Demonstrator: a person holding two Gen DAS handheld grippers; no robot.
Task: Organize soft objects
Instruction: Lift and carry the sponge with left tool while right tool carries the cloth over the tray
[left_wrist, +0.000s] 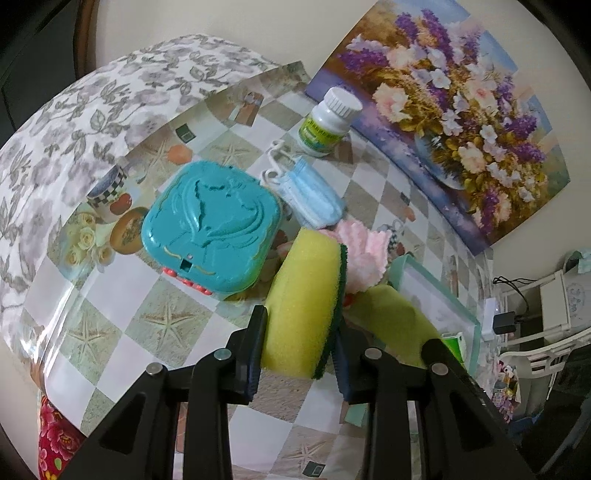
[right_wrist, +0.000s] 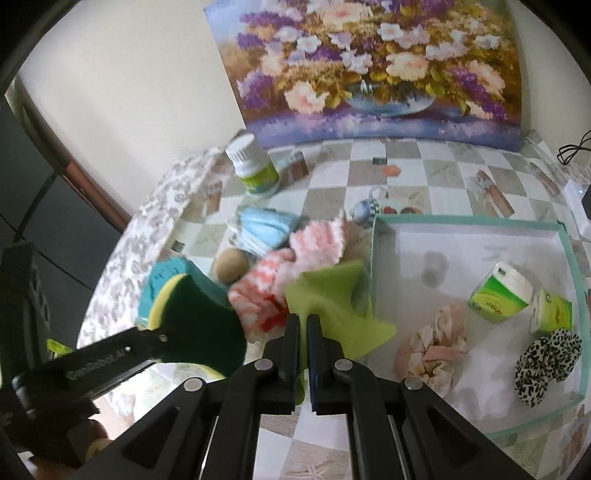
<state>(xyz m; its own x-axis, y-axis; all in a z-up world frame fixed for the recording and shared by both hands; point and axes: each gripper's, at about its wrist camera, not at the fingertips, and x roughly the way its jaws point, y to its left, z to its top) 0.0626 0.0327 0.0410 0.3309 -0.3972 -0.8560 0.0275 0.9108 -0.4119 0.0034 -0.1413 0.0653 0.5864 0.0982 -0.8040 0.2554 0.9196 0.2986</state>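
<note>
I have the left gripper (left_wrist: 301, 354) clamped across the yellow sponge (left_wrist: 301, 299), lifted above the table (left_wrist: 110, 325) just beside the teal case (left_wrist: 210, 229), and the right gripper (right_wrist: 303, 354) pinched nearly flat on the green cloth (right_wrist: 332, 299) at the tray (right_wrist: 569, 254)'s left rim. The sponge looks light and springy, so a mid-body grip suits it. The cloth is limp and will drape, so I'd judge a bunched fold holds best.

Showing yellow with a dark green side on the sponge (left_wrist: 303, 302). Looking light green on the cloth (right_wrist: 332, 299) beside it. Wearing black and white spots on the scrunchie (right_wrist: 546, 365). Glowing teal on the box (left_wrist: 212, 225) behind the sponge.
</note>
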